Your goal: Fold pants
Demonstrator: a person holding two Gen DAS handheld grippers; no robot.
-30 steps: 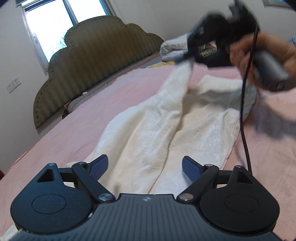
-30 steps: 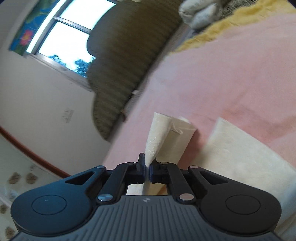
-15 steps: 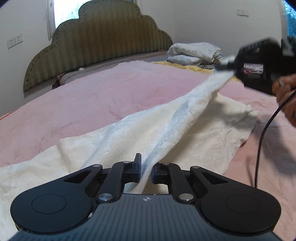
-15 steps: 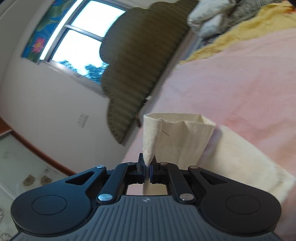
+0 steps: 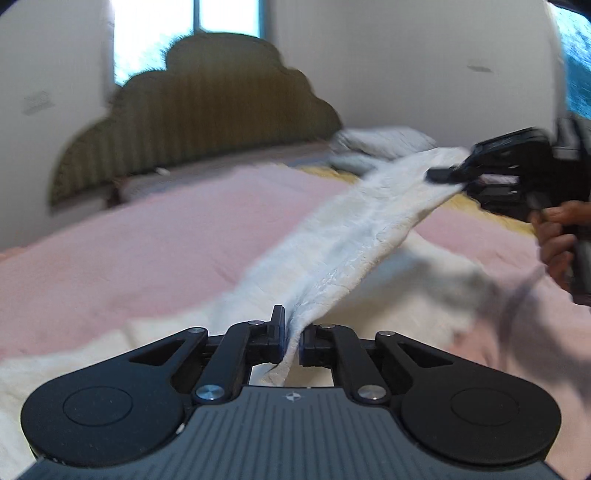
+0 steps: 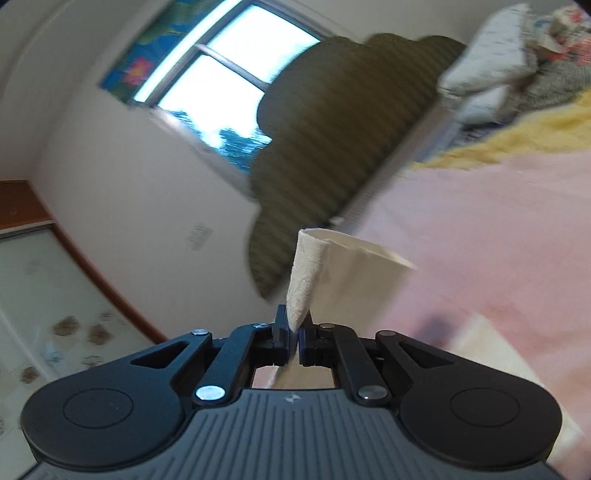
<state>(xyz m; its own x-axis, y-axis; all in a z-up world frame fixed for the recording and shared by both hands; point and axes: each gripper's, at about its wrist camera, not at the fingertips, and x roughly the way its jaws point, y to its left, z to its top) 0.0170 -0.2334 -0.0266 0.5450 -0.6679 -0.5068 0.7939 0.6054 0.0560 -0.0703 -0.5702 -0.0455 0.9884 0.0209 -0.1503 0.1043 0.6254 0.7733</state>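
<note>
Cream white pants (image 5: 343, 243) lie on the pink bed. One edge is lifted and stretched between both grippers. My left gripper (image 5: 291, 339) is shut on the near end of that edge. In the left wrist view my right gripper (image 5: 448, 175) is at the upper right, shut on the far end, with a hand (image 5: 557, 236) around its handle. In the right wrist view my right gripper (image 6: 293, 338) pinches a folded corner of the pants (image 6: 308, 280), which stands up above the fingers. The remaining cloth (image 5: 424, 273) rests flat on the bed below.
The pink bedspread (image 5: 147, 251) covers the bed. A brown scalloped headboard (image 5: 199, 125) stands against the wall under a window (image 5: 184, 33). White pillows (image 5: 380, 142) and a yellow blanket (image 6: 517, 140) lie at the head of the bed.
My left gripper closed on the near edge of the pants and lifted it. My right gripper rose with its corner, pulling the edge taut above the bed. Both views rolled.
</note>
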